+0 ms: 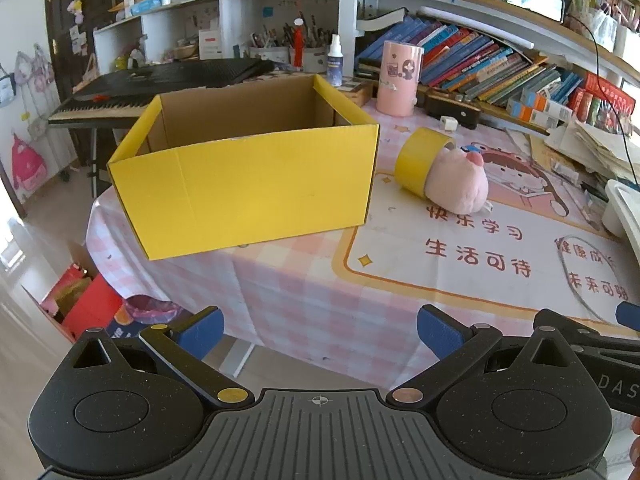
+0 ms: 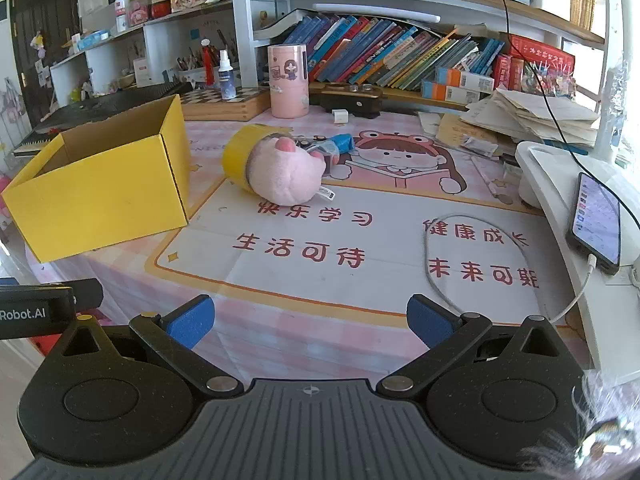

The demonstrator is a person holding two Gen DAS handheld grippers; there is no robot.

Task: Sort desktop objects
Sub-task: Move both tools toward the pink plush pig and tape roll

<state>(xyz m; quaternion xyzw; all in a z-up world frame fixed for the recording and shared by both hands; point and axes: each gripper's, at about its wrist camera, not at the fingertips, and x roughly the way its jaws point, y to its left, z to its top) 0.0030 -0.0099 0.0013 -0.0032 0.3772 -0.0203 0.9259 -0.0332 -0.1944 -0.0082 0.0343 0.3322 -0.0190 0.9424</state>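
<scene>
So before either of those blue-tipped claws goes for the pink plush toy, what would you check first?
1. Left gripper open and empty: ok.
2. Right gripper open and empty: ok.
3. Open yellow cardboard box upright, ready to receive things: ok; whether anything lies inside, cannot tell.
4. Pink plush toy free to lift: not ok, it leans against the yellow tape roll.
5. Path across the pink printed desk mat to the toy clear: ok.
6. Small blue item behind the toy identified: cannot tell.
</scene>
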